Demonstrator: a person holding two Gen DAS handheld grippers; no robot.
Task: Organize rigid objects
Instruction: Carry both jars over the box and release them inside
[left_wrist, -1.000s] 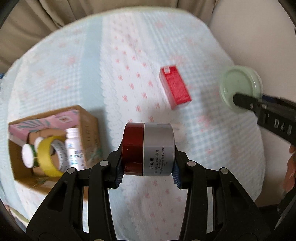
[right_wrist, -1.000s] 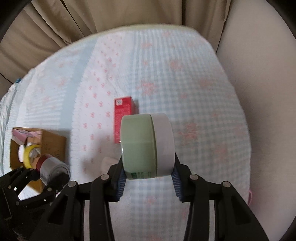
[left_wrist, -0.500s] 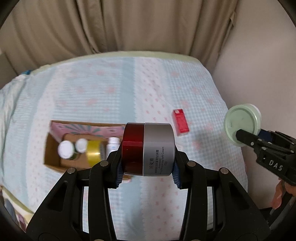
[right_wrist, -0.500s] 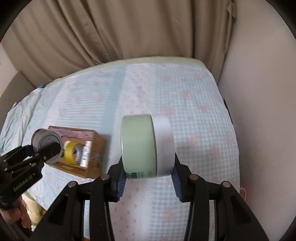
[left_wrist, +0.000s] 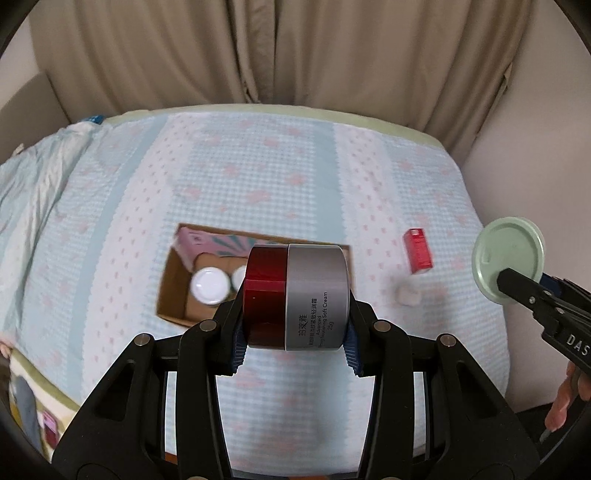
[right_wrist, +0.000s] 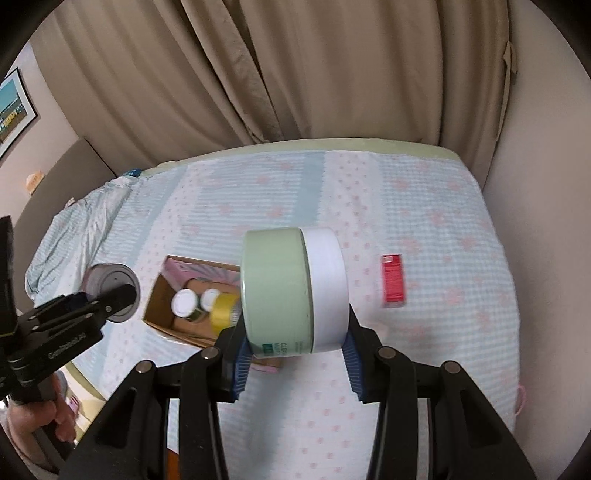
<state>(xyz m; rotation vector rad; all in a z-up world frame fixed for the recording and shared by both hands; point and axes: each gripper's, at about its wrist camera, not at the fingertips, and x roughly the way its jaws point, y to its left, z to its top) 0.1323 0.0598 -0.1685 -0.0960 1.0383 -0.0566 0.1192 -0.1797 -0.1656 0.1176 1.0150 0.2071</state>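
A round cream jar with a dark red body and silver lid (left_wrist: 297, 297) is clamped sideways between the blue pads of the left hand-held gripper (left_wrist: 295, 332), and a round jar with a pale green lid and white body (right_wrist: 293, 290) is clamped the same way in the right hand-held gripper (right_wrist: 295, 350). Both are held high above the bed with its blue and pink patterned cover (left_wrist: 258, 177), probably for carrying to the open brown cardboard box (left_wrist: 166, 291), where white-capped bottles (left_wrist: 208, 285) and a yellow tape roll (right_wrist: 223, 308) are already collected. A small red carton (left_wrist: 417, 250) lies loose on the cover, well apart from the box. The box is seen just behind each jar, below the grippers.
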